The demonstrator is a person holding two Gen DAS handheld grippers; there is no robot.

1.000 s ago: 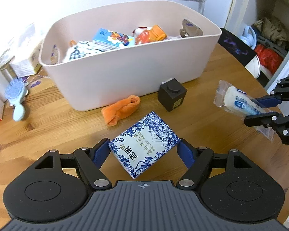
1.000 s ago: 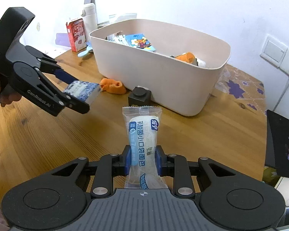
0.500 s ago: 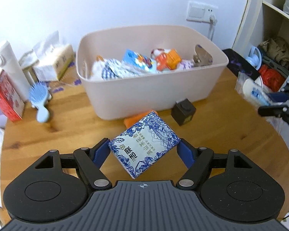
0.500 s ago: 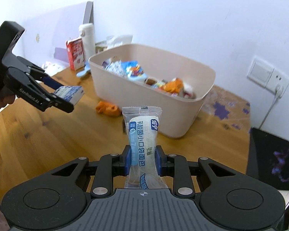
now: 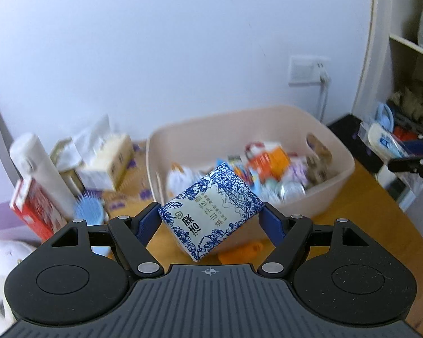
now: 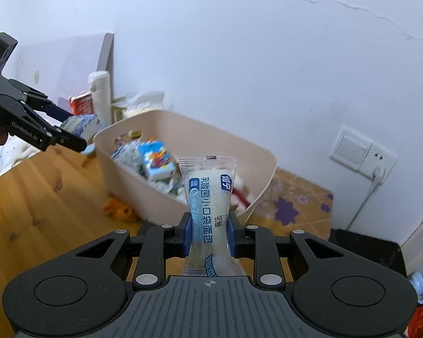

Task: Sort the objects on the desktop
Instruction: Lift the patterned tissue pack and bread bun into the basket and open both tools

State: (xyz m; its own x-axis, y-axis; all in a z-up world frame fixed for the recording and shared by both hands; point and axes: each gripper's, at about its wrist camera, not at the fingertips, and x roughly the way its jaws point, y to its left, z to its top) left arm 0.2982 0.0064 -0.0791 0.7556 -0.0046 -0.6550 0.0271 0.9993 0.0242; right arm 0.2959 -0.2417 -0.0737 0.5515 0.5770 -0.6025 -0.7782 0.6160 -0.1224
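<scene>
My left gripper point(image 5: 210, 219) pinches a blue-and-white tissue pack point(image 5: 210, 211) above the wooden table point(image 6: 28, 197); my right gripper point(image 6: 208, 232) clamps a wrapped bread bun point(image 6: 208, 197). Ahead, the beige tub point(image 5: 318, 202) holds cartons and packets, an orange cloth point(image 6: 117, 208) beside it

The wooden table point(image 6: 36, 197) carries a beige bin point(image 5: 324, 197) and an orange cloth point(image 6: 117, 209).

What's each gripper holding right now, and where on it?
Left gripper: blue-and-white tissue pack, clamped at two opposite corners. Right gripper: wrapped bread packet, pinched around its lower middle.
</scene>
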